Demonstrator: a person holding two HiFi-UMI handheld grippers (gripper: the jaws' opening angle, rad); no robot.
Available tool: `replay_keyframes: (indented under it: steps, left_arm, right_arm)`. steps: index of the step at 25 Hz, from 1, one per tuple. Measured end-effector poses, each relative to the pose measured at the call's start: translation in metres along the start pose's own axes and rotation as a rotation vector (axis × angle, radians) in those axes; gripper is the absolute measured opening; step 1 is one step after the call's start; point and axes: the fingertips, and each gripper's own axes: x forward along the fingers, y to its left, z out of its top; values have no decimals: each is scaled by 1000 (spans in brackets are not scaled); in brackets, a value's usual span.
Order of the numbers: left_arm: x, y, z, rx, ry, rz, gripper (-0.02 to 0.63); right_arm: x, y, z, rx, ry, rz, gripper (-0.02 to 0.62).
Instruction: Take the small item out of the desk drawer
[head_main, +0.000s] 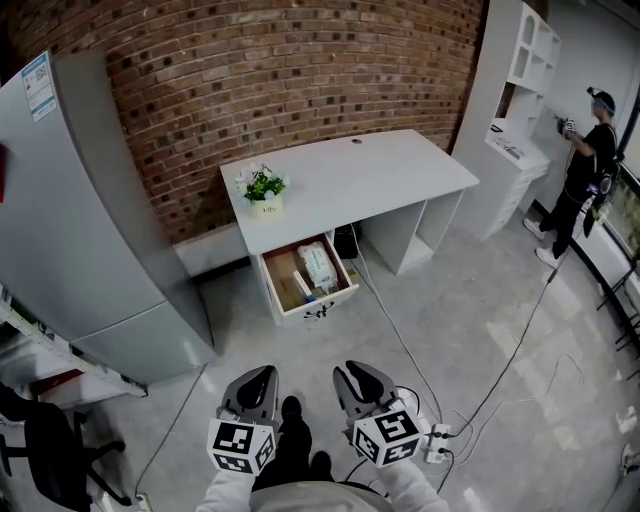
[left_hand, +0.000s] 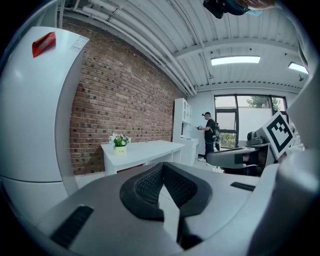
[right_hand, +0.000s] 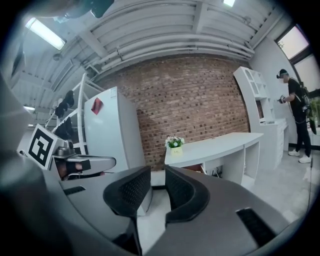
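Note:
The white desk (head_main: 350, 175) stands against the brick wall, and its drawer (head_main: 322, 307) is pulled open. A white packet (head_main: 317, 264) lies in the drawer beside smaller items (head_main: 304, 290) that are too small to identify. Both grippers hang low over the floor, well short of the drawer. My left gripper (head_main: 262, 372) is shut, its pads meeting at the tips (left_hand: 162, 167), and it holds nothing. My right gripper (head_main: 347, 370) is open with a narrow gap between its pads (right_hand: 157, 172), also holding nothing. In the right gripper view the desk (right_hand: 220, 145) lies ahead.
A grey fridge (head_main: 90, 220) stands left of the desk. A potted plant (head_main: 264, 190) sits on the desktop. Cables and a power strip (head_main: 437, 440) lie on the floor to the right. A person (head_main: 588, 165) stands by white shelving (head_main: 520, 90) at the far right.

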Motion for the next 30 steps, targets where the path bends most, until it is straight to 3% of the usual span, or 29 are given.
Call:
replay_keyframes:
  steps: [16, 30]
  left_arm:
    - [106, 89, -7, -70, 55, 6, 18]
    - [197, 173, -6, -97, 93, -41, 17]
  right_arm:
    - [134, -42, 0, 34, 109, 30, 181]
    - [251, -82, 5, 45, 185, -25, 184]
